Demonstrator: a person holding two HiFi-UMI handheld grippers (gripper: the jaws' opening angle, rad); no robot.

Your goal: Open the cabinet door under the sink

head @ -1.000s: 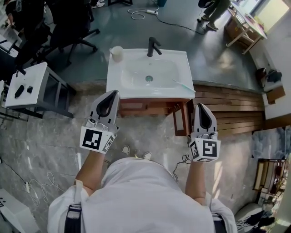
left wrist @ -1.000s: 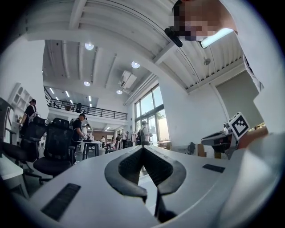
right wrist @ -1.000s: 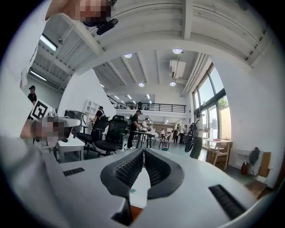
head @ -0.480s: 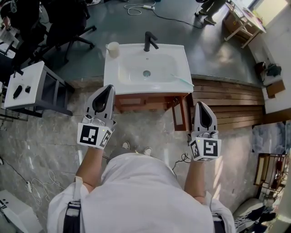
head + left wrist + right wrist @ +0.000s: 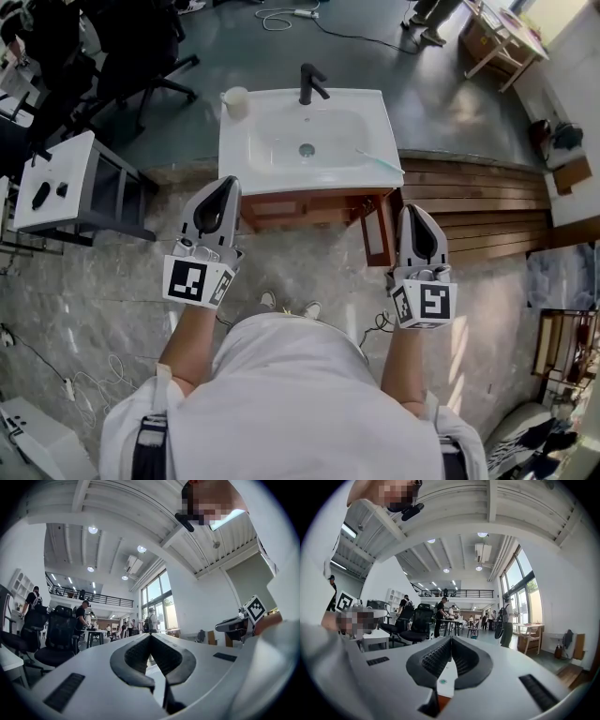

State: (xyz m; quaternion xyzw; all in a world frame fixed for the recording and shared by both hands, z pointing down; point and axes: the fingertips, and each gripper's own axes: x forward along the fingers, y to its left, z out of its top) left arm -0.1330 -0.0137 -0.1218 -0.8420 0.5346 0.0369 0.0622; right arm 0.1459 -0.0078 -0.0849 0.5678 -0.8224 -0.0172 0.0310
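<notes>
Cabinet door (image 5: 377, 232) ajar, edge just beside right gripper (image 5: 418, 214); left gripper (image 5: 225, 186) apart (all fingers (image 5: 135, 656) together, empty)

— Head view?
— On the person's head, steeply down. Sink (image 5: 309, 141) just ahead, left gripper (image 5: 228, 183) and right gripper (image 5: 412, 211) close below.
— Gripper views?
— Each low behind its own jaws, tilted up across the room to the ceiling (image 5: 117, 508).
— Overlap?
— Both show the windows (image 5: 157, 602) and black chairs (image 5: 61, 629); each catches the other's cube (image 5: 256, 609) at its edge. Head view shares the chairs.
</notes>
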